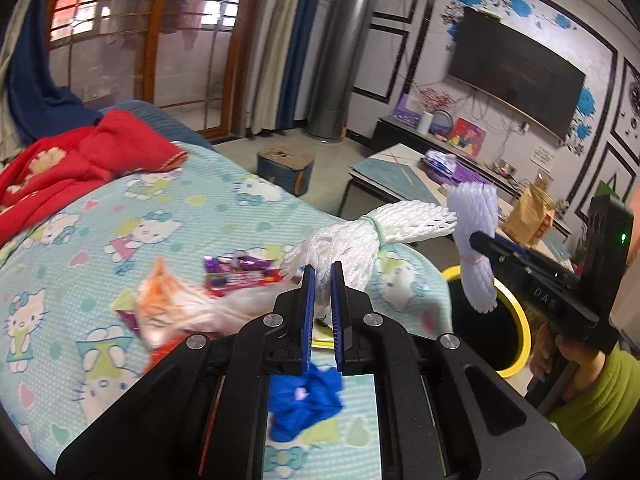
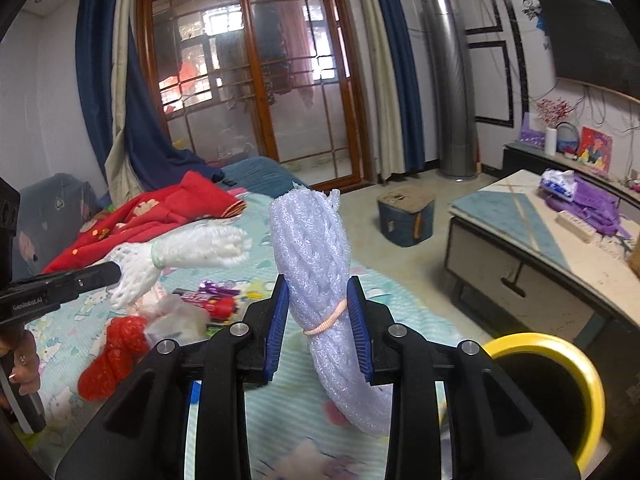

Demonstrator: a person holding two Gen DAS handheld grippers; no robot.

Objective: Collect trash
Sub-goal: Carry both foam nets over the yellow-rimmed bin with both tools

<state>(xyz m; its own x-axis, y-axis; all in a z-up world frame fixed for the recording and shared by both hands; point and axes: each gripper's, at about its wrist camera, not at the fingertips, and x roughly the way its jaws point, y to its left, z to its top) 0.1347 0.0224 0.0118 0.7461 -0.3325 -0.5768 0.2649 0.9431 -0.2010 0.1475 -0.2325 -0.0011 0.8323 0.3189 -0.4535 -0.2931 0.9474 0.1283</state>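
In the left wrist view the left gripper fills the lower centre of the frame, its blue-padded jaws pressed nearly together on the frayed end of a white foam-net fruit sleeve bound with a pale green band, which reaches up and to the right from the fingertips above a pale teal cartoon-cat bedsheet. At the right of that frame the right gripper pinches a lilac-tinted foam-net sleeve tied with a peach elastic band, and the bundle hangs over a black bin with a yellow rim beside the bed. The right wrist view shows the same lilac bundle upright in the middle of the frame, squeezed at its banded waist between the two blue pads — the jaws stand partly apart around its bulk. More litter lies on the sheet: a purple and red snack wrapper left of centre, a blurred crumple of orange-and-white plastic further left, a scrunched blue plastic scrap seen between the left gripper's arms, and a crumpled red plastic bag at lower left of the right wrist view. A red patterned blanket sits bunched at the upper left of the bed.
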